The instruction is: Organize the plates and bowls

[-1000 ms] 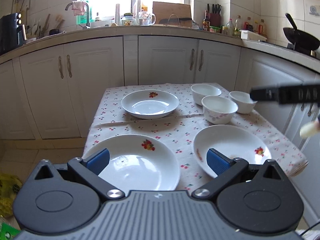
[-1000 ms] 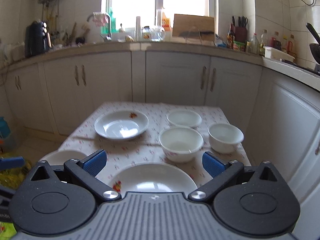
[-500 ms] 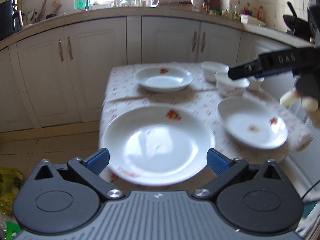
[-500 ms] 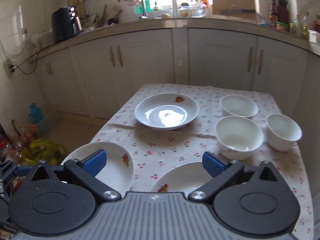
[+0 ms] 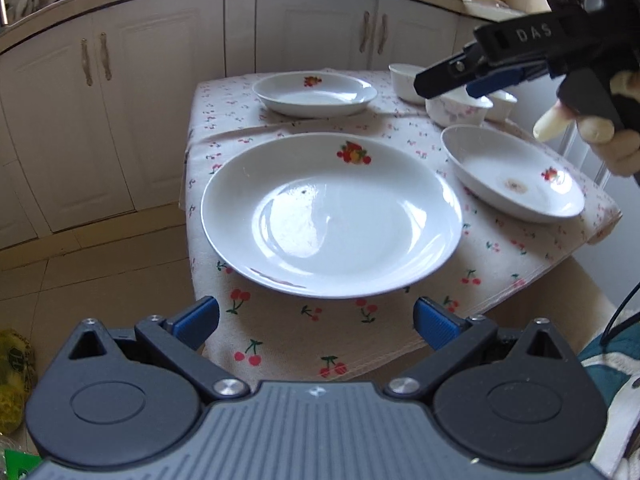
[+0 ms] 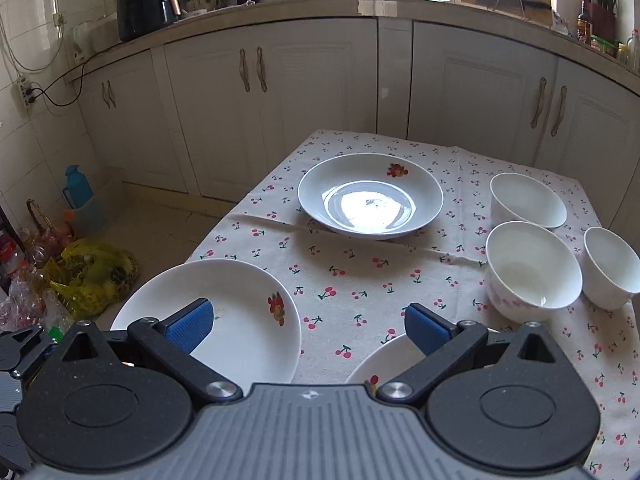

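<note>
Three white plates with a fruit print lie on the cherry-print tablecloth [image 5: 304, 320]. The near left plate [image 5: 332, 216] sits just ahead of my left gripper [image 5: 316, 318], which is open and empty. A second plate [image 5: 512, 172] lies to its right, and a third plate [image 6: 370, 196] lies at the far side. Three white bowls stand at the right: a large one [image 6: 532, 268], one behind it [image 6: 526, 200] and one at the edge [image 6: 610, 266]. My right gripper [image 6: 308, 326] is open above the near plates [image 6: 224, 316] and also shows in the left wrist view [image 5: 460, 76], held by a hand [image 5: 592, 124].
White kitchen cabinets [image 6: 256, 92] surround the small table on the far and right sides. A yellow bag [image 6: 96, 276] and bottles lie on the floor at the left. The counter [image 6: 224, 12] carries an air fryer [image 6: 144, 2] and utensils.
Both grippers have tilted down and come closer to the table. The left one now looks onto the near left plate; the right one has swung left. Both stay open.
</note>
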A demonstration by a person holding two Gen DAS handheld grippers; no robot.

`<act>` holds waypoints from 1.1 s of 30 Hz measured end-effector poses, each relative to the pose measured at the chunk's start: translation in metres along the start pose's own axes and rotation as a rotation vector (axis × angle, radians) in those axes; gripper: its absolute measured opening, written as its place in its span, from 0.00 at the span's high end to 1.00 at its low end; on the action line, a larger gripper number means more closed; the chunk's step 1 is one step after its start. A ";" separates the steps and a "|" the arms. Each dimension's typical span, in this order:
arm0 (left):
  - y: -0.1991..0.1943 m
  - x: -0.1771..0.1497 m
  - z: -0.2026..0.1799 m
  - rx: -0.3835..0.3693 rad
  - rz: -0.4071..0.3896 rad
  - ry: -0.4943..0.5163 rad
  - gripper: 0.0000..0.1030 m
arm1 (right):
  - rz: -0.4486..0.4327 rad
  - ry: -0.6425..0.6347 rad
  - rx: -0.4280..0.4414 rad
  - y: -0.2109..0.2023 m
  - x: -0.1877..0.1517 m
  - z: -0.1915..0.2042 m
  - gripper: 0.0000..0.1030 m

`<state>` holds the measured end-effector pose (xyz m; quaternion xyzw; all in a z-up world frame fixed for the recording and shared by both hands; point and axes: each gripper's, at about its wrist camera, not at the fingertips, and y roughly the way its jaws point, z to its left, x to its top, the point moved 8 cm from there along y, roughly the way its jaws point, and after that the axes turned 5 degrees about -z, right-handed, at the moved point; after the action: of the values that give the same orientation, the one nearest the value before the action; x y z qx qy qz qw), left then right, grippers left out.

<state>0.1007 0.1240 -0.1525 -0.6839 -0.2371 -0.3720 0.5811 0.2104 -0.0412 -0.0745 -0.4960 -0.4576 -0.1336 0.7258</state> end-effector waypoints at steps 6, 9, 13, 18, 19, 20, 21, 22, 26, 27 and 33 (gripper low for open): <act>0.012 0.002 0.006 -0.036 0.006 -0.014 0.01 | 0.029 -0.018 0.011 0.014 0.000 0.003 0.00; 0.015 0.003 0.008 -0.044 0.010 0.003 0.01 | 0.052 -0.027 0.034 0.022 -0.001 0.005 0.00; 0.019 0.005 0.007 -0.060 0.008 0.042 0.01 | 0.086 -0.049 0.070 0.035 -0.004 0.009 0.00; 0.024 0.008 0.007 -0.090 0.008 0.088 0.01 | 0.137 -0.076 0.125 0.054 -0.007 0.012 0.00; 0.024 0.009 0.007 -0.096 0.009 0.095 0.01 | 0.145 -0.082 0.139 0.058 -0.007 0.013 0.00; 0.025 0.009 0.007 -0.102 0.009 0.101 0.01 | 0.157 -0.089 0.154 0.062 -0.008 0.014 0.00; 0.025 0.010 0.007 -0.107 0.012 0.106 0.01 | 0.171 -0.093 0.160 0.066 -0.008 0.015 0.00; 0.026 0.010 0.007 -0.112 0.014 0.110 0.01 | 0.186 -0.097 0.172 0.069 -0.008 0.017 0.01; 0.027 0.010 0.006 -0.126 0.020 0.121 0.01 | 0.224 -0.141 0.214 0.083 -0.010 0.024 0.12; 0.027 0.011 0.006 -0.129 0.022 0.123 0.01 | 0.233 -0.150 0.215 0.086 -0.010 0.024 0.18; 0.030 0.012 0.005 -0.144 0.028 0.134 0.01 | 0.293 -0.116 0.271 0.100 -0.016 0.020 0.34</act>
<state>0.1315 0.1216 -0.1617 -0.7008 -0.1608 -0.4247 0.5502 0.2559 0.0188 -0.1447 -0.4619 -0.4355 0.0652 0.7699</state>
